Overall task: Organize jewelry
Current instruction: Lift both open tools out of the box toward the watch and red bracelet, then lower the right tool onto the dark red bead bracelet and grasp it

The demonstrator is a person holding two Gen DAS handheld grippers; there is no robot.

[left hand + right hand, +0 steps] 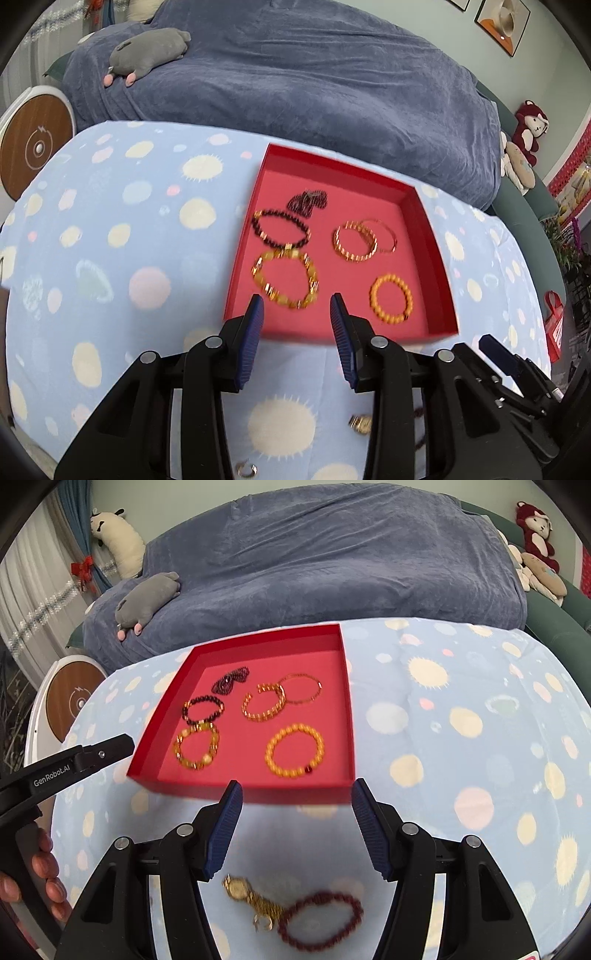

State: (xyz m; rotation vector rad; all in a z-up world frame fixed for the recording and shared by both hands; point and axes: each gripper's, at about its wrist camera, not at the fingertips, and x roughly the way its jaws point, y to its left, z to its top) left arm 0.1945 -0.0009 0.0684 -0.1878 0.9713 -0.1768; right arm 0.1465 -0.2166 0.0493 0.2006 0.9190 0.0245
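Note:
A red tray (436, 258) (258, 794) sits on the spotted blue cloth. In it lie a dark bead bracelet (280, 230), a yellow bracelet (286, 278), a gold link bangle (354, 240), an orange bead bracelet (295, 751) and a dark beaded piece (231, 679). My left gripper (296, 306) hovers over the tray's near edge, open and empty. The right gripper (297, 787) is also open and empty, just short of the tray's near wall. Below it on the cloth lie a gold watch (240, 888) and a dark red bead bracelet (321, 921).
A small ring (247, 470) lies on the cloth near the bottom edge. A bed with a blue-grey blanket (295, 85) and a grey plush toy (147, 51) stands behind the cloth. A round side table (74, 701) is at the left. A hand (44, 878) holds the left gripper's handle.

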